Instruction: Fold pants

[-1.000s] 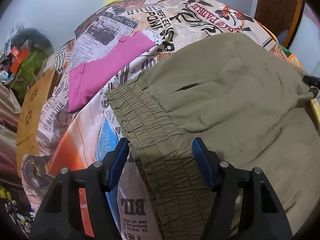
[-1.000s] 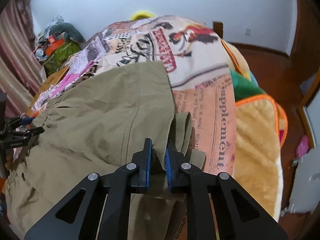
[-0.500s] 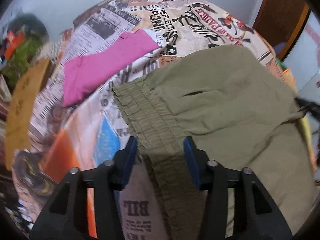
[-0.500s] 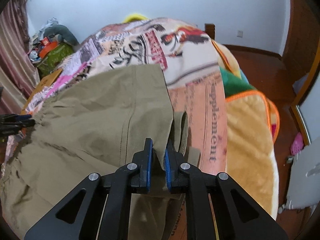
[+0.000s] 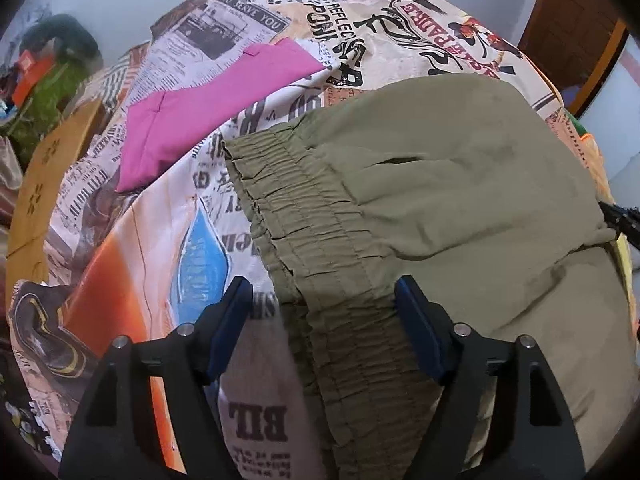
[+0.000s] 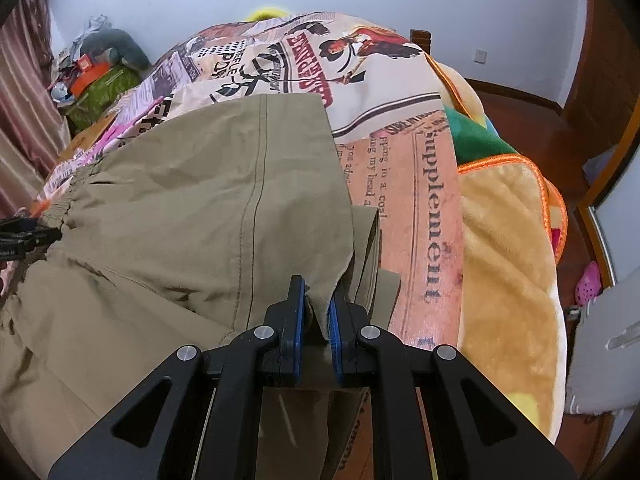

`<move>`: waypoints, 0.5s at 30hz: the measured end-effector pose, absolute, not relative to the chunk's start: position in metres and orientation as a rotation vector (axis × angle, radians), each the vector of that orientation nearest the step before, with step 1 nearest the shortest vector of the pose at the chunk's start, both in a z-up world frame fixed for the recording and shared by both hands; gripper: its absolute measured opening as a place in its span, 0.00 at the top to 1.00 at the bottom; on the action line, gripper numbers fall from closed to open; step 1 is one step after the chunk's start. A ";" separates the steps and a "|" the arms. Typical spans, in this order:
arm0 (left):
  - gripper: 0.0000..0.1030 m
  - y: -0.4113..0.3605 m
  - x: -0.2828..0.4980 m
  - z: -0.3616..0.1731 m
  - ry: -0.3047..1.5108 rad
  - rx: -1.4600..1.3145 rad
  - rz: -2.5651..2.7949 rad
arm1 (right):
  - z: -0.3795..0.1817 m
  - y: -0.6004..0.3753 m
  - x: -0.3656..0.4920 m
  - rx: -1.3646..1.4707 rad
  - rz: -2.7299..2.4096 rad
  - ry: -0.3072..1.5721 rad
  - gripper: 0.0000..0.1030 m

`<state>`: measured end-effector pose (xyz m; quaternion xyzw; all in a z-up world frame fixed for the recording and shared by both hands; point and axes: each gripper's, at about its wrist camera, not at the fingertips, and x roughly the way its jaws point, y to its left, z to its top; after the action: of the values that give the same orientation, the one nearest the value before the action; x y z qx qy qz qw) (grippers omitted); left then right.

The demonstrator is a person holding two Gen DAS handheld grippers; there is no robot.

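Left claw (image 5: 323,300) angled steeply downward, jaws opening, blue pads (image 5: 416,328) standing clear either side of the pants (image 5: 460,184) waistband, right claw (image 6: 317,312) angled downward, jaws pinched on a fold of the pants

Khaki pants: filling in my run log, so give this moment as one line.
left claw: opening, elastic waistband between | right claw: shut on khaki pants

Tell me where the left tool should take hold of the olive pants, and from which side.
Grip the gathered elastic waistband of the olive pants, coming down from above with the fingers astride it. It forms a thick raised ridge running straight through the left tool, whose jaws are opening around it with no pad touching. The right tool pinches the leg fabric at the other end.
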<state>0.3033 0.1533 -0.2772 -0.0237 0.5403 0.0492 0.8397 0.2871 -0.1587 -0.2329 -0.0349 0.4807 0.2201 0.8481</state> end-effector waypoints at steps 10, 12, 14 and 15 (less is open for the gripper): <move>0.27 0.146 0.301 -0.248 1.080 0.021 0.121 | -0.211 -0.157 0.289 -0.107 0.423 1.005 0.84; 0.27 0.149 0.301 -0.237 1.050 0.008 0.120 | -0.201 -0.158 0.292 -0.102 0.421 0.993 0.83; 0.27 0.155 0.304 -0.226 1.019 -0.002 0.135 | -0.192 -0.157 0.295 -0.097 0.429 0.977 0.83; 0.27 0.158 0.305 -0.222 1.008 -0.004 0.141 | -0.187 -0.156 0.297 -0.097 0.434 0.966 0.82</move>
<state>0.3049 0.1581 -0.2224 -0.0017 0.4823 0.0675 0.8734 0.2966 -0.1560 -0.1870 -0.0464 0.4605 0.2070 0.8619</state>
